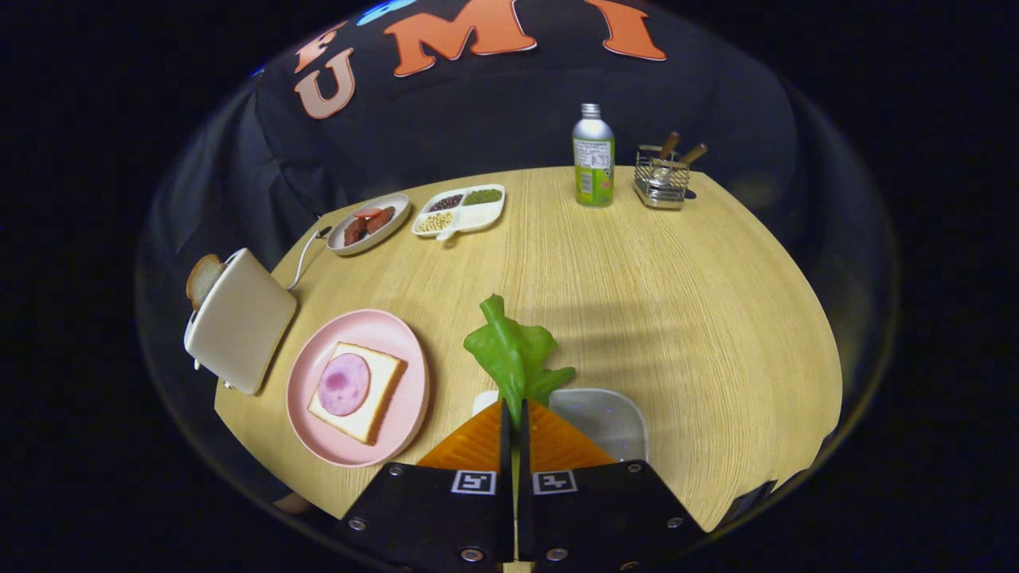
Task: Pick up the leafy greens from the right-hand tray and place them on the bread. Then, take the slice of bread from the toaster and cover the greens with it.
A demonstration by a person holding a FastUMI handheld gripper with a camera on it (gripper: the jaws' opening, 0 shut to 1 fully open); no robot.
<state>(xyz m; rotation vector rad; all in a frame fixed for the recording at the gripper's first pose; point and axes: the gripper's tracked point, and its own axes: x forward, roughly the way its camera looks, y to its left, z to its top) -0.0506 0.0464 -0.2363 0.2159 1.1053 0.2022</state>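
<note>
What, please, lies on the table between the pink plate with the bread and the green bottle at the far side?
In the gripper view, only bare wooden table lies between the pink plate and the green bottle; the fingers hold leafy greens nearer.

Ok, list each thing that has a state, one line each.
tongs: shut on the greens
greens: lifted above the tray
tray: under the tongs
toaster: slice sticking out of its top
bread: on the pink plate, ham on top, no greens yet
bottle: upright, capped
</note>
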